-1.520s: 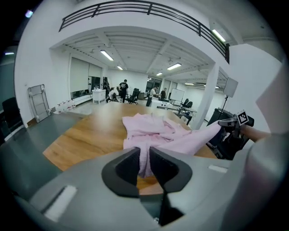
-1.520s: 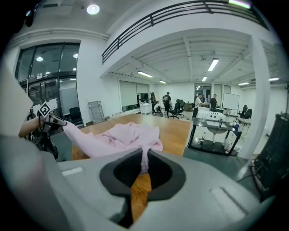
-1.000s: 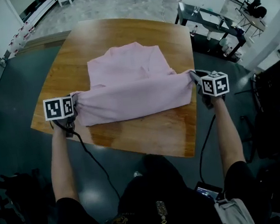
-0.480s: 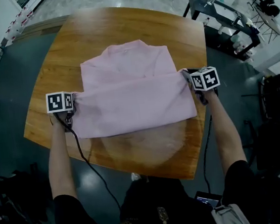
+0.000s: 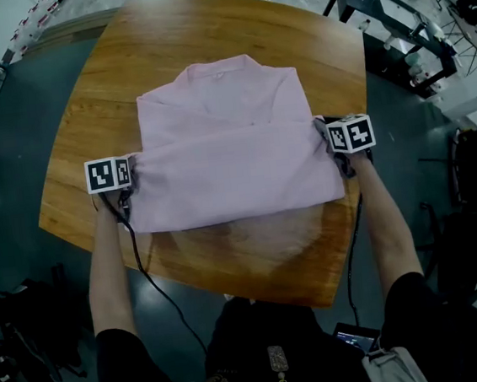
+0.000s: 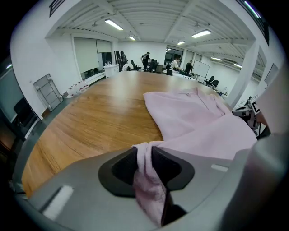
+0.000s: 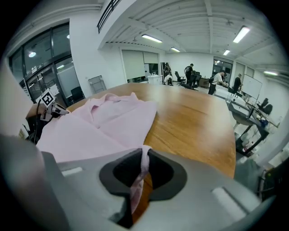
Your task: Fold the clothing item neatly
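The pink shirt (image 5: 225, 145) lies mid-tabletop (image 5: 229, 259), with its bottom half folded up. The left tool (image 5: 131, 175) pinches one fold corner, and its jaws have just been opening with cloth between them. The right tool (image 5: 329, 139) is clamped on the other corner. The likely next move is to let go and slide both tools out sideways. There is bare wood on the left, but the edge is near on the right.
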### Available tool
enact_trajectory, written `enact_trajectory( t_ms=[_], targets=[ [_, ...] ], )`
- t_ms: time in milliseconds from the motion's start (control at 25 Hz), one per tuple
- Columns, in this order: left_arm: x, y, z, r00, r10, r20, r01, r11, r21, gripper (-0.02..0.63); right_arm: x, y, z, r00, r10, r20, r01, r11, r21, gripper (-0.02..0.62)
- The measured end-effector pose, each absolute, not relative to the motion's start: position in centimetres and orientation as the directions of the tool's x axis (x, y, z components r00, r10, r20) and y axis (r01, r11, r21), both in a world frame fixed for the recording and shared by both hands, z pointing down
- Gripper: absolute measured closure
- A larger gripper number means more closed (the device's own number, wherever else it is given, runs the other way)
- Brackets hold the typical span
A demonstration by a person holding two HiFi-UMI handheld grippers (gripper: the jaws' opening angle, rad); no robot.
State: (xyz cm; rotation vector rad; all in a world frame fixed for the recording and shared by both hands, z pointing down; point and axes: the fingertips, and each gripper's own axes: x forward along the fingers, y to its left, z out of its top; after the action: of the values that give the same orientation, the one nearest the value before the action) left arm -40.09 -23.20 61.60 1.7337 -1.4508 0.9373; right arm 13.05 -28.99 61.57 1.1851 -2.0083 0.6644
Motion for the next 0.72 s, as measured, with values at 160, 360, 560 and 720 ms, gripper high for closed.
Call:
enact_trajectory(
  t_ms=[160,360,560,720],
  targets=[
    [-40.6,-23.1,59.5,0.114,-0.555,0.824,-0.993,-0.097,0.073,0.412,14.3,-28.7,60.0,-0.294,-0.602,0.742,-0.921,0.385,-0.053,0.439],
    [-41.5,-21.3,55.9,0.110,-0.633,0.766,-0.993,-0.102,0.059,0.348,16.0,-26.6,56.7,-0.255,-0.672,0.695,-0.943,0.332,-0.025,0.417],
    [-42.0,-16.9,55.0,0.139,-0.635,0.760,-0.989,-0.130,0.073,0.350,17.6,-23.6,53.5,-0.189,-0.745,0.639,-0.971,0.238,-0.009,0.419],
    [-40.8,-12.0,56.4,0.193,-0.590,0.784,-0.978,-0.182,0.104,0.349,17.2,-19.7,53.0,-0.216,-0.736,0.642,-0.967,0.253,-0.035,0.417]
  ],
)
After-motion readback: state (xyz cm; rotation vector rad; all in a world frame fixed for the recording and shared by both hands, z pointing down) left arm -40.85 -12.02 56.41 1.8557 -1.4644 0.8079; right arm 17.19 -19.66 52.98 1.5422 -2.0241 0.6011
